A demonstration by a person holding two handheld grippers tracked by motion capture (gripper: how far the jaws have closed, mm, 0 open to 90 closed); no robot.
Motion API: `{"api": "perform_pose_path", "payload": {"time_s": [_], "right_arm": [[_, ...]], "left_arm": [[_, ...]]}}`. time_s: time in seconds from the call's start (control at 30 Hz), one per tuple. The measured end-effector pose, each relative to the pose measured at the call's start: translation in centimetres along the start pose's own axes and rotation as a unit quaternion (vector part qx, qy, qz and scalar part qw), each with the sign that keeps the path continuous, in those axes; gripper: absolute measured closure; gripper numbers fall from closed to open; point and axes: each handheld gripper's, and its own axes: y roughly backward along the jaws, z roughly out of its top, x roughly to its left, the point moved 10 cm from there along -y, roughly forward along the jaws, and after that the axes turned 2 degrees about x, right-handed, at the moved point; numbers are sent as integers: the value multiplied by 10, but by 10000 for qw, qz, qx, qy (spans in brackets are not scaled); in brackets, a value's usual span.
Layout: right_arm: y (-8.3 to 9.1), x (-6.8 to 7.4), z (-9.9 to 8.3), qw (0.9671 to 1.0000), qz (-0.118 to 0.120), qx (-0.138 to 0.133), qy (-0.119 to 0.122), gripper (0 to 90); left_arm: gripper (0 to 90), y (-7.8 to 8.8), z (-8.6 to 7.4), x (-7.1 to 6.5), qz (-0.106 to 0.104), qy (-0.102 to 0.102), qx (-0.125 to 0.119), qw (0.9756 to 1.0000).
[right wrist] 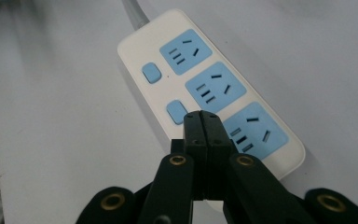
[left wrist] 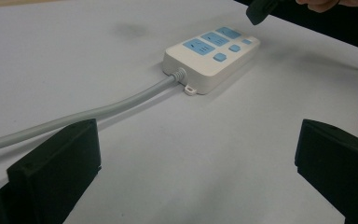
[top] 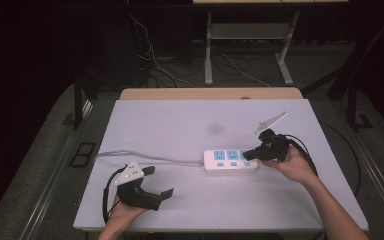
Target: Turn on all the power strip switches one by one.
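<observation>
A white power strip (top: 230,160) with three blue sockets and blue switch buttons lies right of the table's middle. Its grey cable (top: 130,155) runs off to the left. My right gripper (top: 250,154) is shut with nothing between its jaws. In the right gripper view its closed tips (right wrist: 202,122) hang over the power strip (right wrist: 205,88), beside the nearest socket (right wrist: 256,128) and just past the second button (right wrist: 176,112); whether they touch it I cannot tell. My left gripper (top: 160,181) rests open near the front left, well apart from the power strip (left wrist: 209,56), its jaws empty.
The white tabletop (top: 180,120) carries a faint grey smudge (top: 214,129) behind the strip. A wooden edge (top: 210,93) borders the back. Beyond it on the dark floor stand a metal frame (top: 209,60) and loose cables (top: 155,62).
</observation>
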Motion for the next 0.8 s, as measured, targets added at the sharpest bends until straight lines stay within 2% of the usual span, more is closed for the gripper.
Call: {"api": "perform_pose_path", "payload": {"time_s": [0.37,0.8], "right_arm": [[-2,8,14,9998,18,58,190,900],[-16,13,19,9995,121,147,232,900]], "left_arm": [[0,-1,0,-1,-21,-9,3,10000],[0,0,0,0,-13,-3,-6,10000]]}}
